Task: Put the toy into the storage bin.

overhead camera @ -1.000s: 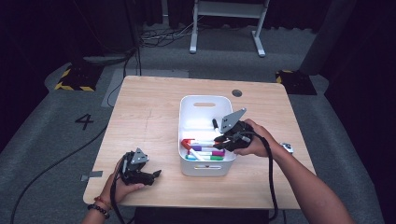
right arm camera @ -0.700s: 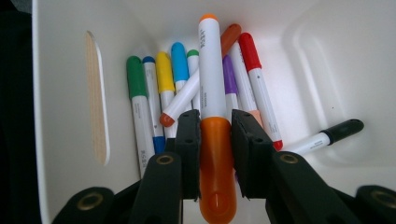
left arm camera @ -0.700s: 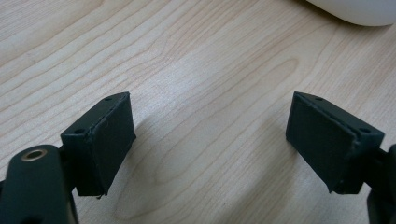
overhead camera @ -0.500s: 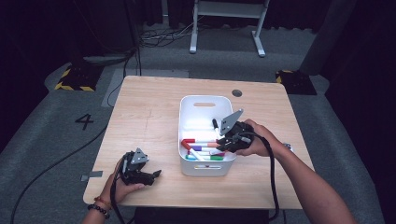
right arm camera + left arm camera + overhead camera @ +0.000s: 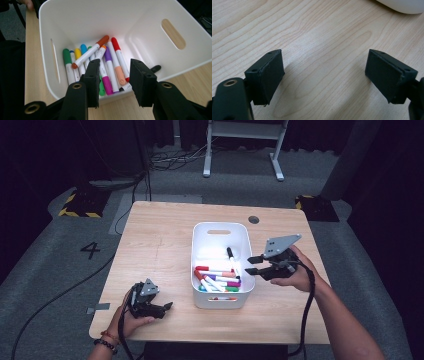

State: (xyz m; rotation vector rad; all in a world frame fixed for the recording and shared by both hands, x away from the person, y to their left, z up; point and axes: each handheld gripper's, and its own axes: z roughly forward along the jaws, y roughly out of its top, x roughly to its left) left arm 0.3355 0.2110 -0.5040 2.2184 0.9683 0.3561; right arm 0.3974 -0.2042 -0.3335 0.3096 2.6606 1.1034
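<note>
A white bin (image 5: 218,232) sits at the centre of a pale wood-grain table (image 5: 160,245). Inside lie white-bodied markers (image 5: 100,62) with caps in green, blue, yellow, orange, purple, red, magenta and peach; one black-capped marker (image 5: 231,256) lies apart. Both grippers, left (image 5: 162,308) and right (image 5: 253,265), are black; the right carries a grey plate. At upper left, yellow-and-black hazard tape (image 5: 77,212) marks the grey floor (image 5: 45,270).

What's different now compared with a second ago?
The right gripper has drawn back from over the white bin to its right side, its fingers just opening with nothing between them. The markers lie in the bin. The left gripper rests open on the table, unmoved; the bin has not shifted.
</note>
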